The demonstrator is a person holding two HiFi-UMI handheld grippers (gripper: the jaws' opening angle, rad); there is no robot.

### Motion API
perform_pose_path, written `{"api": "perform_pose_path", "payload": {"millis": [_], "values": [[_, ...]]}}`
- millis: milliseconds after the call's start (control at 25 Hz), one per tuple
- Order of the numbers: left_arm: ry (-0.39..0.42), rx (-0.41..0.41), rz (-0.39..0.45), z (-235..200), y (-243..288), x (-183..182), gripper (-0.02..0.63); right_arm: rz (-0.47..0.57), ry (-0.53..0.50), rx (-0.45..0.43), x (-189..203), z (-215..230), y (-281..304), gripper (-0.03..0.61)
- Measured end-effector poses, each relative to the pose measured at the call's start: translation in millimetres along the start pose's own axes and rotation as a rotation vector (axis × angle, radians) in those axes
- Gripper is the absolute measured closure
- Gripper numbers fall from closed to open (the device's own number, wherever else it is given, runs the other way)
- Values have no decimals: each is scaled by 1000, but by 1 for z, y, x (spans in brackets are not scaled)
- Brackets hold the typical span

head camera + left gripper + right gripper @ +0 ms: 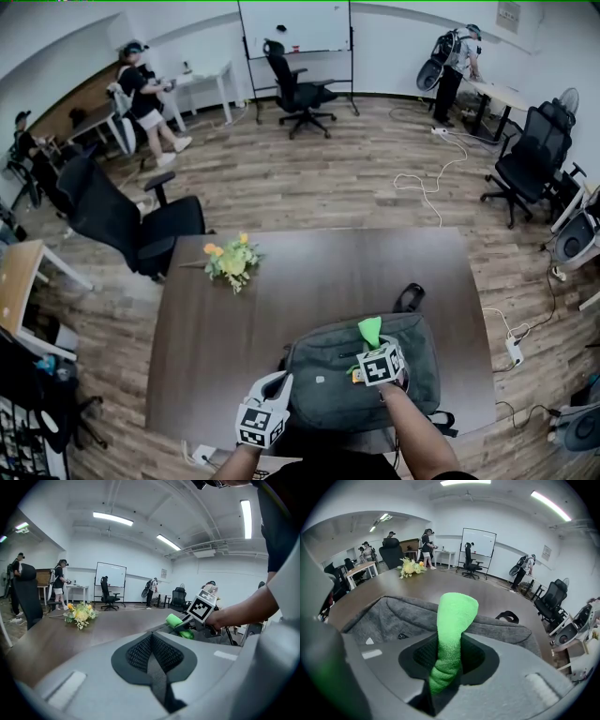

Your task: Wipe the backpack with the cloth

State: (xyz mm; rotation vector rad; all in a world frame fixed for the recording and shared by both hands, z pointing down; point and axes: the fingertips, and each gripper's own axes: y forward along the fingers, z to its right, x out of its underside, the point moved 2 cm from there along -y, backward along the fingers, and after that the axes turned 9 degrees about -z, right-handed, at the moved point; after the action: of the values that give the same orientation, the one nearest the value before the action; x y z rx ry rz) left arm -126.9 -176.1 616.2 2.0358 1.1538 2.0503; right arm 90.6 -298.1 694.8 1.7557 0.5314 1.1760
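Observation:
A grey backpack [323, 375] lies flat on the near part of the dark brown table [281, 309]. My right gripper [371, 345] is over the backpack's upper middle, shut on a bright green cloth [370, 329]. In the right gripper view the rolled cloth [452, 620] sticks up from between the jaws of my right gripper [449, 656], with the backpack's grey fabric [393, 616] beyond it. My left gripper [279, 381] sits at the backpack's near left corner. In its own view the left gripper [152, 656] has its jaws together, with nothing visible between them, and the cloth [180, 624] shows to the right.
A small bunch of yellow flowers [232, 259] lies at the table's far left. The backpack's black handle loop [409, 297] points to the far side. A black office chair [122, 220] stands left of the table. Several people work at desks along the walls.

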Motion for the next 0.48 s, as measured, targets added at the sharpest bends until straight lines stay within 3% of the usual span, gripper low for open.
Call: {"api": "perform_pose_path", "payload": {"millis": [480], "values": [[10, 15, 5, 4, 7, 0, 594, -27, 63, 105, 18, 56, -15, 471]]}}
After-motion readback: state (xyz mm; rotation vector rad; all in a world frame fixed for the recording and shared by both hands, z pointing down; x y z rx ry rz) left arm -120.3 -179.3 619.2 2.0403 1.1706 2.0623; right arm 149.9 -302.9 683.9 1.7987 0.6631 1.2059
